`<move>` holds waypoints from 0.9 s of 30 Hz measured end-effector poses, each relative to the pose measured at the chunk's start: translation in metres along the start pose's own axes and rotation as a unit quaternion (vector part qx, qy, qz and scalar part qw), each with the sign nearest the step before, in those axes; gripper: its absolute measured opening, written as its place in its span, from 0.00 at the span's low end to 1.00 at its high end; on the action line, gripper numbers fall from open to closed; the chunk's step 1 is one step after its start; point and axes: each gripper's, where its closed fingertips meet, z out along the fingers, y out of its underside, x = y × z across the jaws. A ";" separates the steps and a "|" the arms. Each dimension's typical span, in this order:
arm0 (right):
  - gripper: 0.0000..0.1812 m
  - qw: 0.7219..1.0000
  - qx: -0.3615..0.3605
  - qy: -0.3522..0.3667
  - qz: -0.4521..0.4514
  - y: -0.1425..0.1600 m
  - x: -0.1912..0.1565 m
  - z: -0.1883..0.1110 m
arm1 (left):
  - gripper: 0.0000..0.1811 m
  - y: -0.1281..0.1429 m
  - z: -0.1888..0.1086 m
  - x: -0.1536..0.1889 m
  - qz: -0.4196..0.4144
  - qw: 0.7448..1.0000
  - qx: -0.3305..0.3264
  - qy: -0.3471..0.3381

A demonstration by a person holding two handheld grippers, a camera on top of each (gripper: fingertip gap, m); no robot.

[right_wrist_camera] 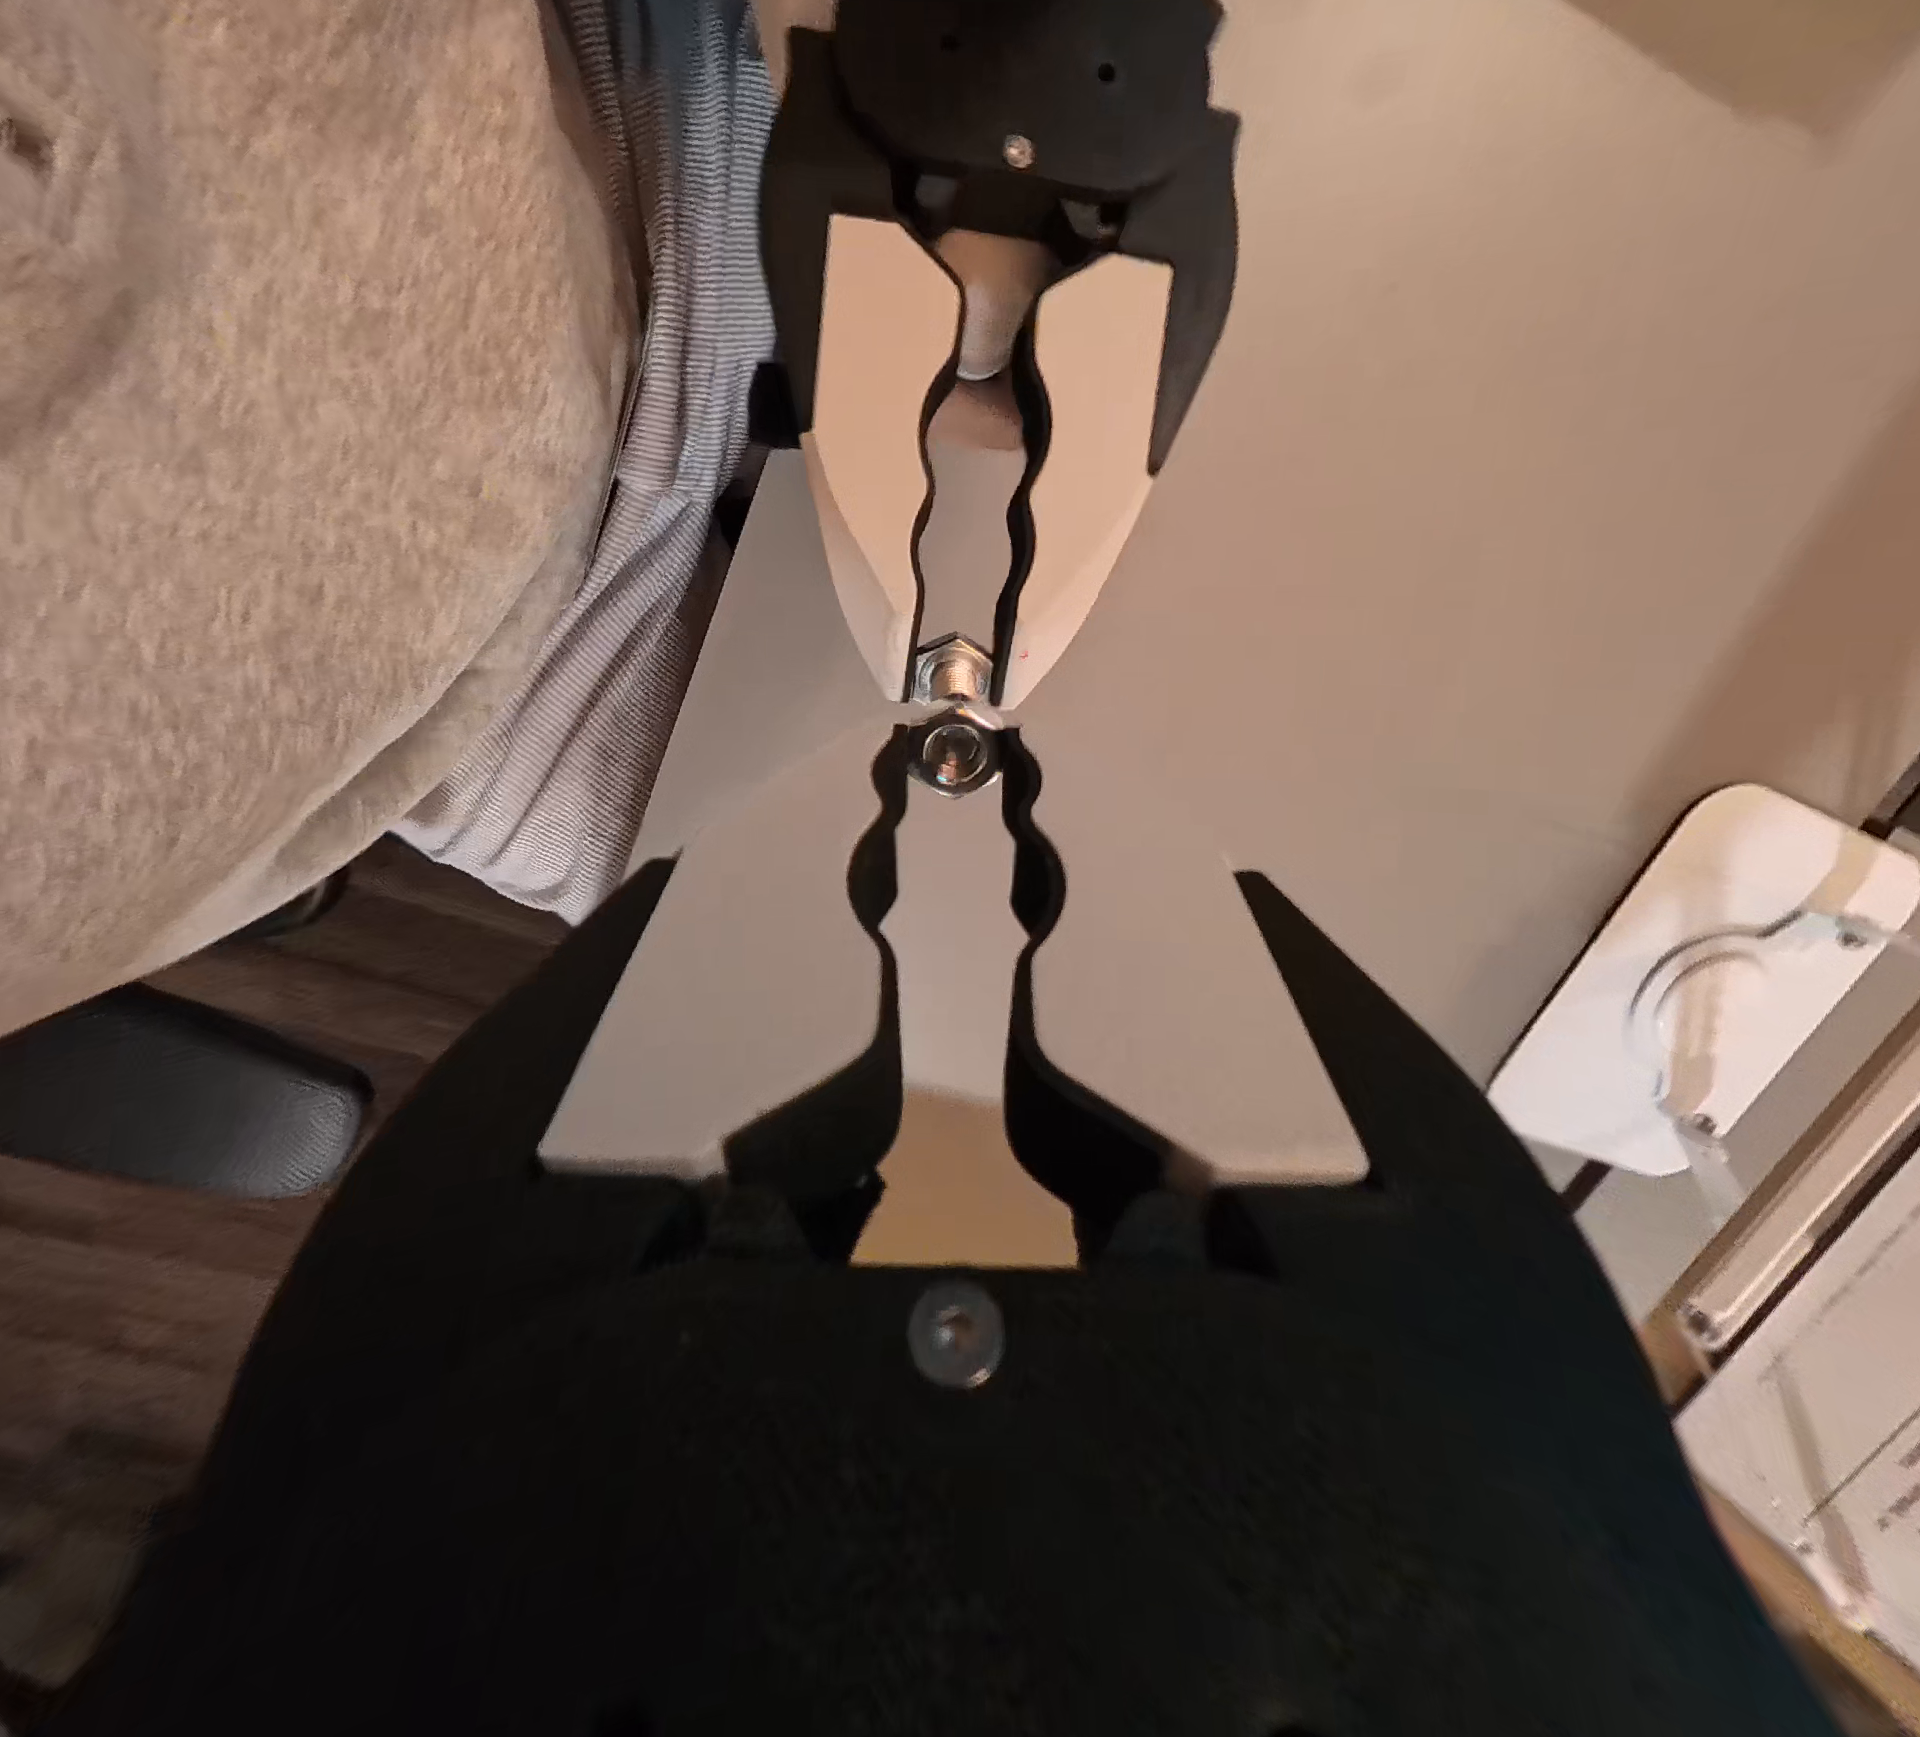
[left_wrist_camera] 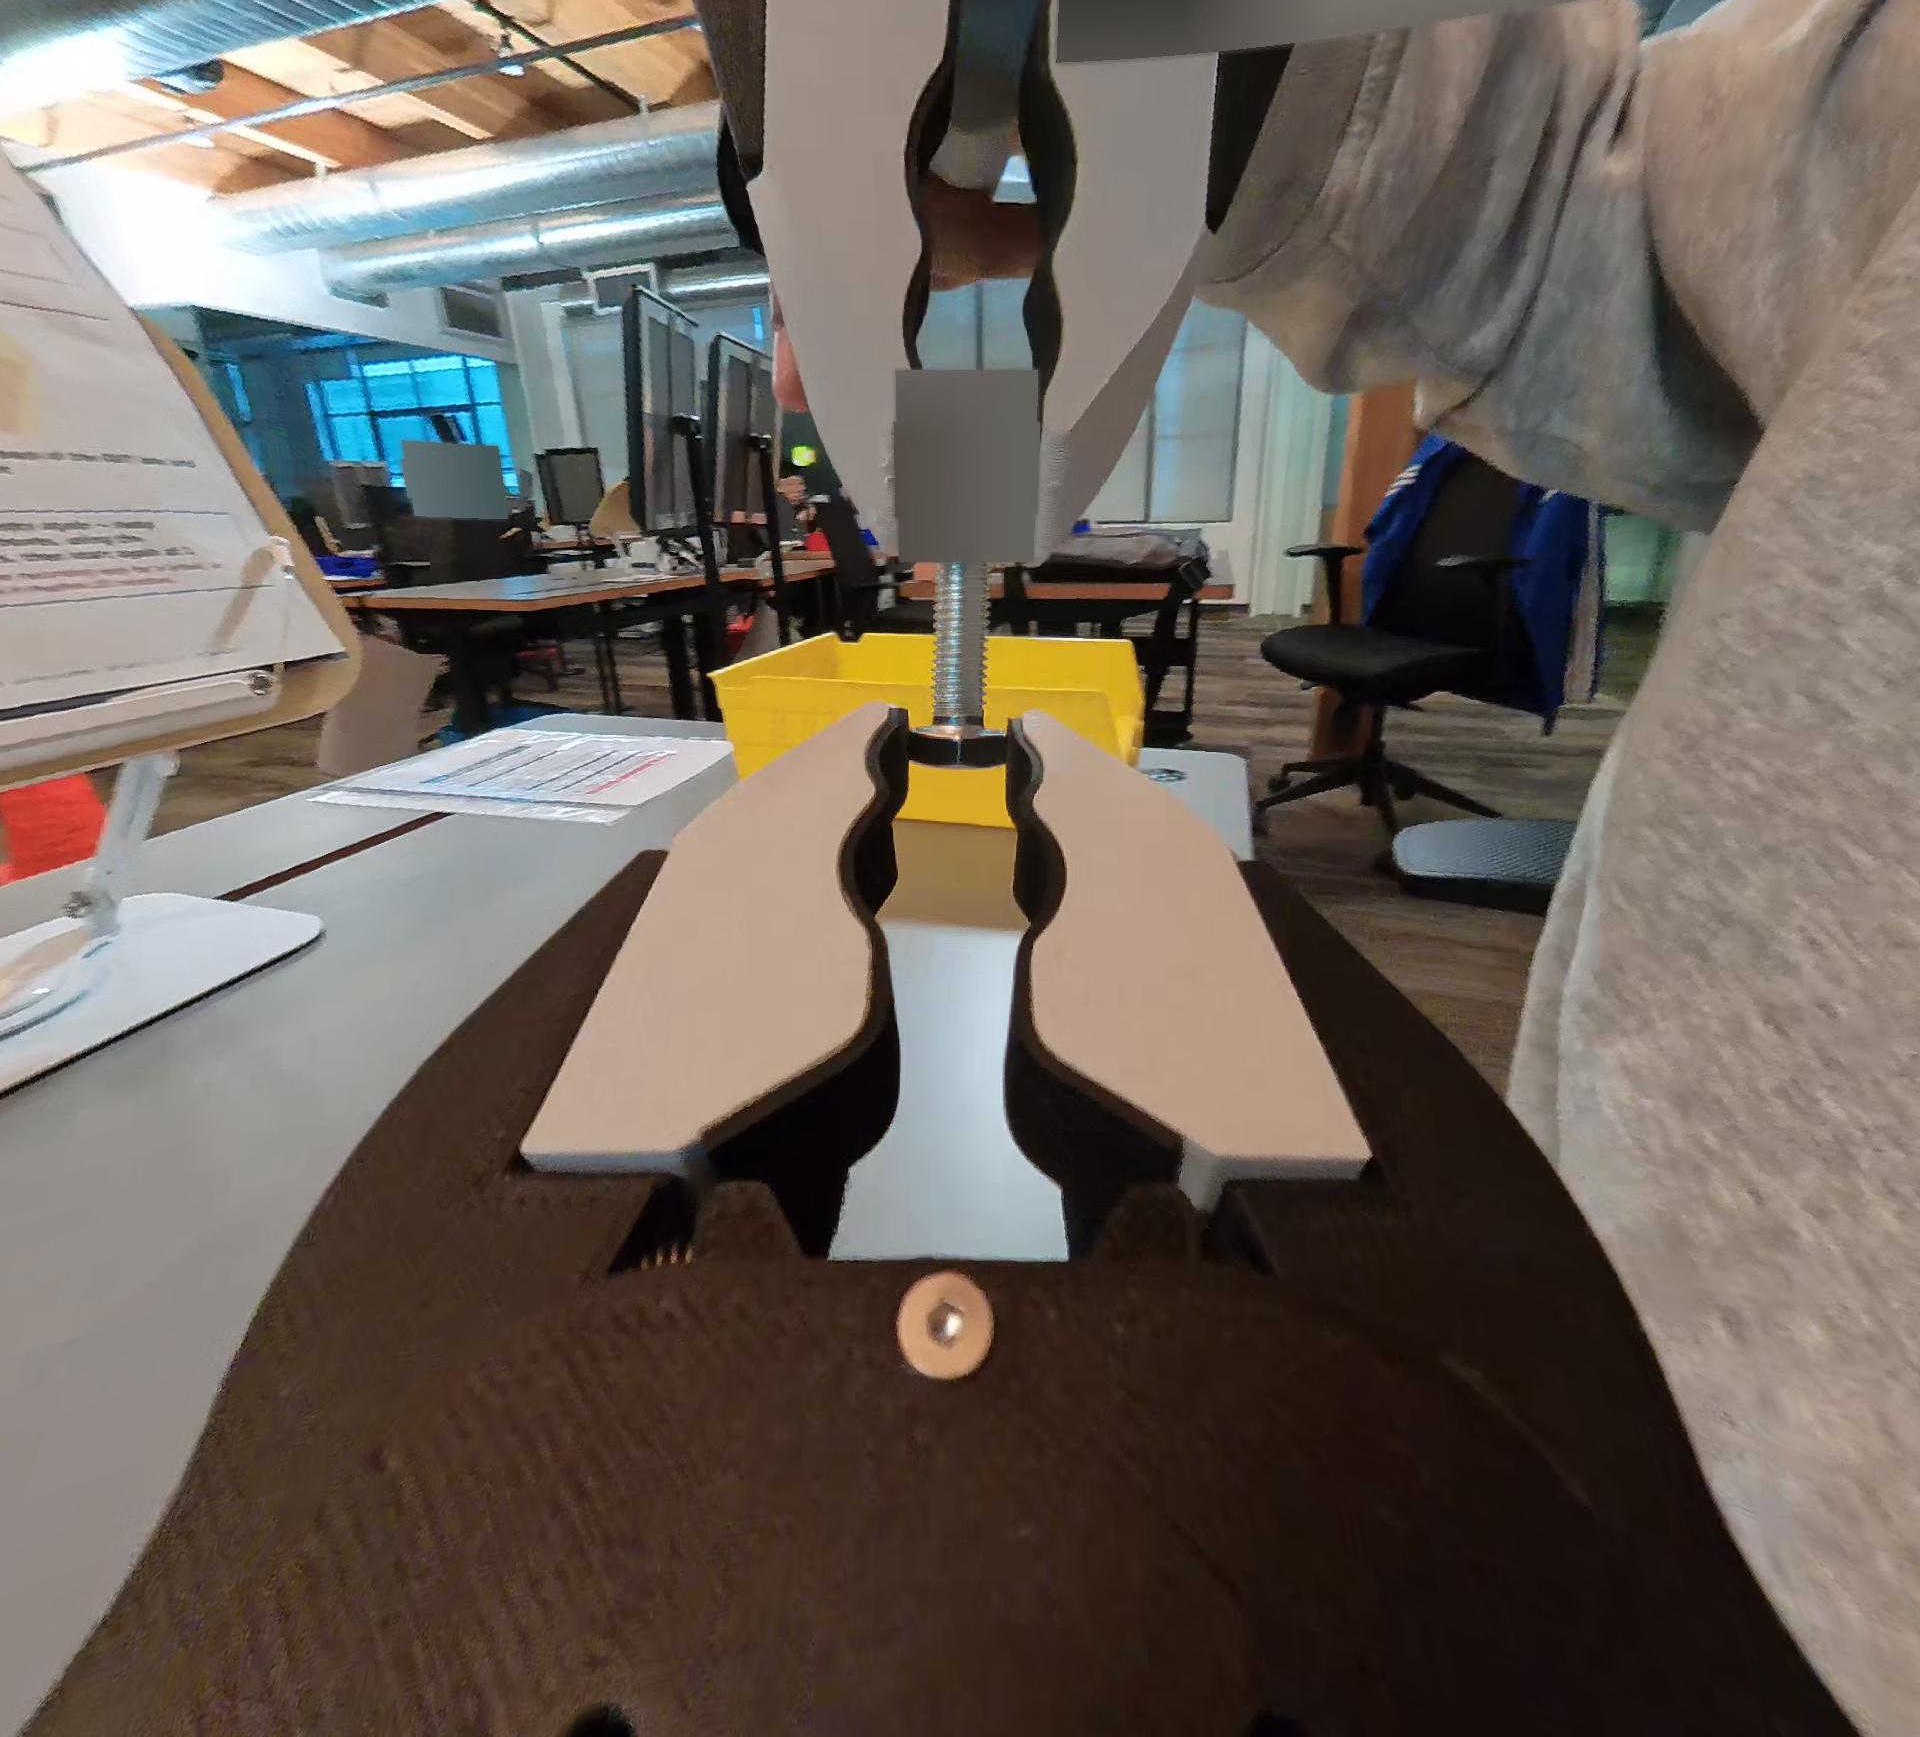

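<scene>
My left gripper point(left_wrist_camera: 956, 731) is shut on the head of a silver bolt point(left_wrist_camera: 961, 638), whose threaded shaft points up and away from it. My right gripper point(left_wrist_camera: 966, 482) comes down from above onto the far end of the shaft; a blurred patch hides its tips there. In the right wrist view, my right gripper point(right_wrist_camera: 951, 752) is shut on a hex nut point(right_wrist_camera: 948, 768) with the bolt's end showing in its hole. Just beyond it, the left gripper point(right_wrist_camera: 954, 685) clamps the bolt's hex head point(right_wrist_camera: 951, 674). Both are held in the air above the grey table point(left_wrist_camera: 208, 1116).
A yellow bin point(left_wrist_camera: 831, 700) stands on the table right behind the bolt. A document stand point(left_wrist_camera: 135, 544) with a white base point(right_wrist_camera: 1704, 991) is to the left, and a printed sheet point(left_wrist_camera: 520, 768) lies beyond it. A person's grey sleeve point(left_wrist_camera: 1662, 337) fills the right side. An office chair point(left_wrist_camera: 1382, 659) stands farther off. Less than 4 cm separates the two grippers' tips.
</scene>
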 end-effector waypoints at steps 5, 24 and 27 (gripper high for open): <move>0.10 0.997 -0.003 0.022 0.080 0.000 0.011 0.001 | 0.10 -0.001 -0.002 -0.011 0.002 0.999 0.002 -0.033; 0.25 0.995 0.100 0.009 0.028 -0.018 -0.005 -0.007 | 0.10 -0.007 -0.003 -0.005 -0.036 0.999 0.024 -0.004; 0.26 0.995 0.095 0.008 0.019 -0.017 -0.007 -0.005 | 0.10 -0.007 -0.002 -0.006 -0.042 0.999 0.024 -0.003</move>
